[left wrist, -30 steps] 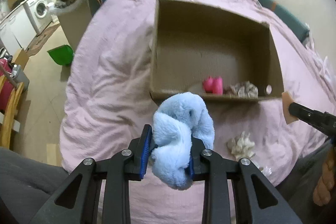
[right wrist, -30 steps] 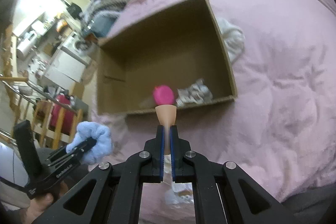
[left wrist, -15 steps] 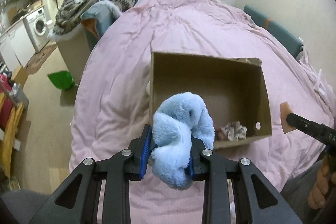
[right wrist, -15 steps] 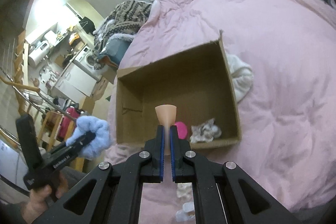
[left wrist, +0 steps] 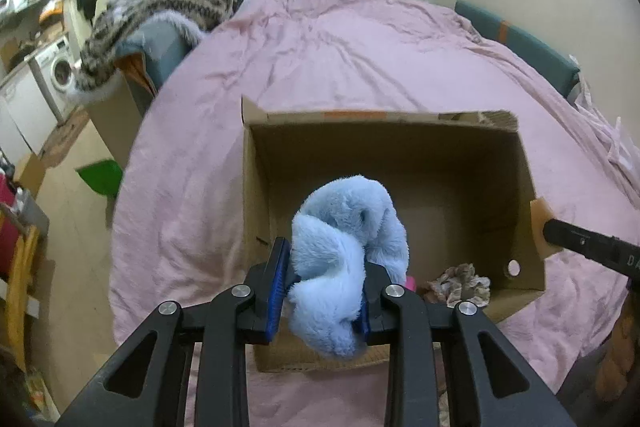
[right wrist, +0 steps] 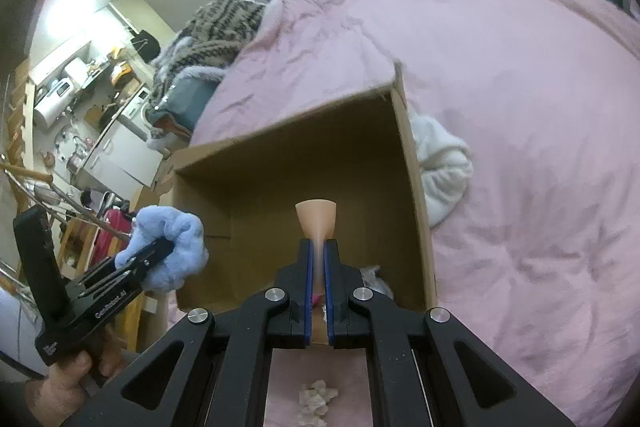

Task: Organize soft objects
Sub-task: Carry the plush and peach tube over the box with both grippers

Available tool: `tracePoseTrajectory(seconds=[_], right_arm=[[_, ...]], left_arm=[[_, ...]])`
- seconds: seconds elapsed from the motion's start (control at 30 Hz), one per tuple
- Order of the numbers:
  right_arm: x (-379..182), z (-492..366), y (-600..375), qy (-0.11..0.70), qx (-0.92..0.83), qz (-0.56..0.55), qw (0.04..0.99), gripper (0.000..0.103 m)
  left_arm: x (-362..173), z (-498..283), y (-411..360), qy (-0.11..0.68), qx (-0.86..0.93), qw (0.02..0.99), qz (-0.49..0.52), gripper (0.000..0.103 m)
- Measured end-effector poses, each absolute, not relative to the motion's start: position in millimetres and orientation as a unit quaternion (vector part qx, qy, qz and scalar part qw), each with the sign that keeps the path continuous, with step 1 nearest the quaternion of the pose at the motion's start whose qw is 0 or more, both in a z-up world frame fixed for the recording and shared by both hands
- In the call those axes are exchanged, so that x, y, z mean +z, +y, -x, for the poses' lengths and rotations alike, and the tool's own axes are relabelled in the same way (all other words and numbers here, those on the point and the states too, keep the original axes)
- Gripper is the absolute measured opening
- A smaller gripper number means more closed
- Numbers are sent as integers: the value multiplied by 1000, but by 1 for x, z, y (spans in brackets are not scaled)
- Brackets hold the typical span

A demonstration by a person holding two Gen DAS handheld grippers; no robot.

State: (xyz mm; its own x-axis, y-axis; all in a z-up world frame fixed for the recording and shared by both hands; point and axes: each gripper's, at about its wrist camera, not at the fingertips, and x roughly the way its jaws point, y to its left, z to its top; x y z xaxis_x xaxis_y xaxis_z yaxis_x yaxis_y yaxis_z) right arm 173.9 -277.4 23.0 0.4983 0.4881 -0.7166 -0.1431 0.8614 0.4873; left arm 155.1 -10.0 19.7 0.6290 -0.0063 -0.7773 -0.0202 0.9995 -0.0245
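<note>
Cardboard box (left wrist: 256, 187) sits open-topped on a pink duvet (left wrist: 340, 47); all places are given from it. On its floor, near corner: a patterned scrunchie (left wrist: 460, 283) and a pink item (left wrist: 410, 283), mostly hidden. Outside its right wall, a white fluffy bundle (right wrist: 444, 167); before its near wall, a small pale scrap (right wrist: 318, 397). Left gripper (left wrist: 322, 297) pinches a blue plush scrunchie (left wrist: 348, 259) over the near-left rim, its long axis upright. Right gripper (right wrist: 319, 263), jaws pressed together, clamps a thin peach sponge (right wrist: 316, 217) above the near rim, flared end pointing forward over the box.
</note>
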Motion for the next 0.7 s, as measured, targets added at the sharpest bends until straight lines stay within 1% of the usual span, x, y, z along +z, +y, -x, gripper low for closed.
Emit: tracePoseTrajectory(seconds=[0.13,0.23,0.33,0.47,0.7], right_arm=[[6,-176,-273,484,178,-187,836,7],[0,-176,-269,493,179,-184,831,7],[-2,-178,-263,499,182,-176,829,7],[-9,-178,-257,512,183,-170,822,7],[-18,-177,-252,535,180,-157,810,7]], left_arm=[[1,-164,-9,433,14,901,12,26],[-6,-167,-17,433,19,901,-8,26],[-7,-167,-20,434,2,901,4,26],[-8,-168,-24,432,4,902,-9,26],[-20,-173,-15,465,5,885,22,26]])
